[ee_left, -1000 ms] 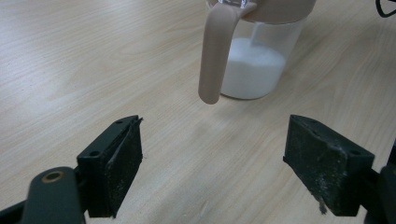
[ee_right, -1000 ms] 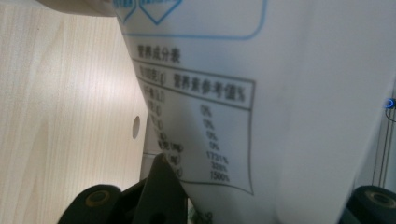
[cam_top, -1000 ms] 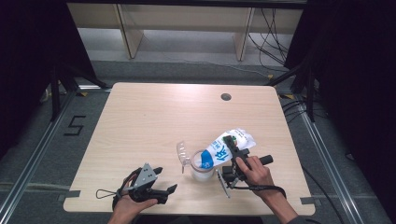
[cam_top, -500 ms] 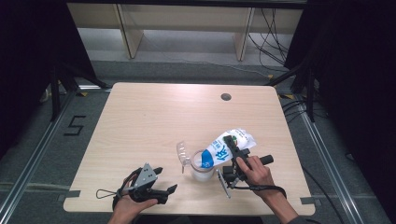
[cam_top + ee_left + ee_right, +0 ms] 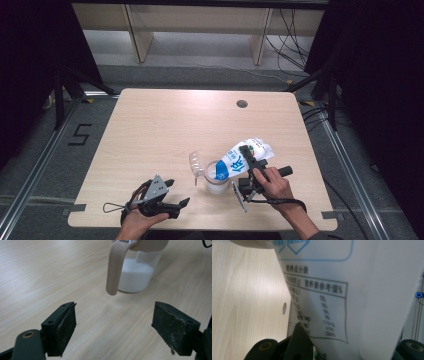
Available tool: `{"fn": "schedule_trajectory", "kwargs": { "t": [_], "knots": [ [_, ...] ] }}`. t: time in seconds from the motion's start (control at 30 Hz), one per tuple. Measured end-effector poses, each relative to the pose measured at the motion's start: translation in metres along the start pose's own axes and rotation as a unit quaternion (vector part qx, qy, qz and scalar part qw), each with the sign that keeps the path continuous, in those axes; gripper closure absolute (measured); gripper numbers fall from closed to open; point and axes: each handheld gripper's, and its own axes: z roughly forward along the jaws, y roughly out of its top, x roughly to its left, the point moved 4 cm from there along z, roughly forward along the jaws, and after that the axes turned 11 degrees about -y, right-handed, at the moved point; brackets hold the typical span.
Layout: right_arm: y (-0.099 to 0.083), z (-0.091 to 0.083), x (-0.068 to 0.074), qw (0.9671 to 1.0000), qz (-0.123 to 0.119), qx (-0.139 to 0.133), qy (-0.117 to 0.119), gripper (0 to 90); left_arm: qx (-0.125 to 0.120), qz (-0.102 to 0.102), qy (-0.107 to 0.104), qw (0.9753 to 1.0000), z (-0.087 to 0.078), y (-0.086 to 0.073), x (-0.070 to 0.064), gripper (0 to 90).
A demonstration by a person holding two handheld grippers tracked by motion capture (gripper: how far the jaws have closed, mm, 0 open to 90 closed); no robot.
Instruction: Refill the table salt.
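Note:
A white and blue bag (image 5: 240, 159) is tilted mouth-down over a clear jar (image 5: 216, 179) with white powder in its bottom. My right gripper (image 5: 248, 165) is shut on the bag; in the right gripper view the bag's printed back (image 5: 352, 292) fills the space between the jaws. The jar (image 5: 140, 272) has a beige rim and a hanging beige strap (image 5: 116, 267). Its clear lid (image 5: 196, 165) stands open at the jar's left. My left gripper (image 5: 175, 192) rests open near the table's front edge, its pads (image 5: 65, 327) apart and nothing between them, pointing at the jar.
The wooden table (image 5: 165, 130) has a round cable hole (image 5: 242, 104) at the back right. Shelving legs and cables lie on the floor beyond the far edge. Black cloth hangs at both sides.

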Motion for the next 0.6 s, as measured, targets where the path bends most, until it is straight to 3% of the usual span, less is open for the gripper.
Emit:
{"fn": "schedule_trajectory", "kwargs": {
  "t": [0.37,0.57,0.6],
  "knots": [
    [-0.0001,-0.0007,-0.0012,0.9999,-0.013,0.002,0.0,76.9,-0.005,-0.005,0.001,1.0,0.0003,0.0002,-0.001,18.8],
    [0.0001,0.0002,-0.0016,0.9999,-0.007,-0.004,-0.008,77.1,-0.005,-0.005,0.001,1.0,0.0003,0.0003,-0.001,18.8],
    [-0.0004,-0.0016,-0.001,1.0,-0.005,0.007,-0.005,77.1,-0.005,-0.005,0.001,1.0,0.0004,0.0002,-0.001,18.7]
  ]
}}
